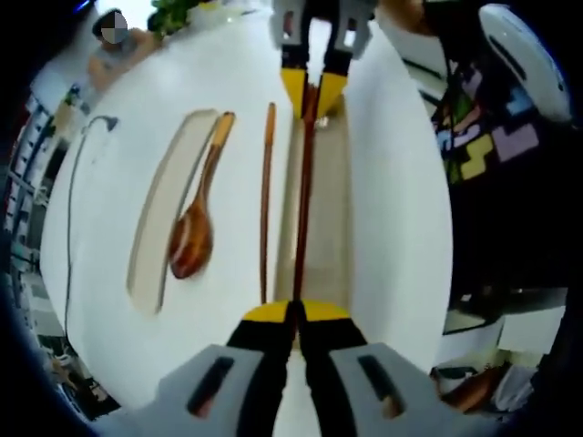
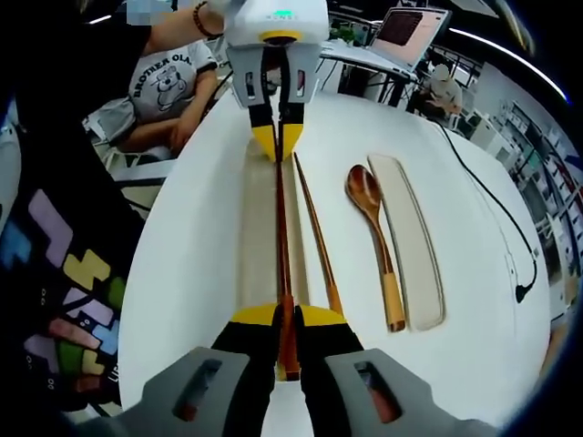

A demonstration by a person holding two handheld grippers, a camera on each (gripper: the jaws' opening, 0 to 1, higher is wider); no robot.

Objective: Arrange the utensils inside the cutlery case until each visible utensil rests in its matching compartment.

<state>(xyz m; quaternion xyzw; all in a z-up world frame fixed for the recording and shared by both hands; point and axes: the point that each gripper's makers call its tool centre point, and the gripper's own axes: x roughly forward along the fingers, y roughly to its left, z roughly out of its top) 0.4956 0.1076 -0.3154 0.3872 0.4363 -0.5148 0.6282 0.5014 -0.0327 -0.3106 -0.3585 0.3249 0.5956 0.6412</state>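
in the left gripper view the near end of the chopstick (image 1: 303, 191) is hidden between the closed tips of the left gripper (image 1: 294, 314), and its far end is covered by the right gripper (image 1: 312, 91). the case (image 1: 323, 209) floor is partly hidden behind the stick and both grippers. in the right gripper view the stick's far end vanishes behind the left gripper (image 2: 276, 141). the cable (image 2: 496, 214) runs off behind the table's (image 2: 191, 237) far edge. the laptop (image 2: 414, 27) screen is too small to read.
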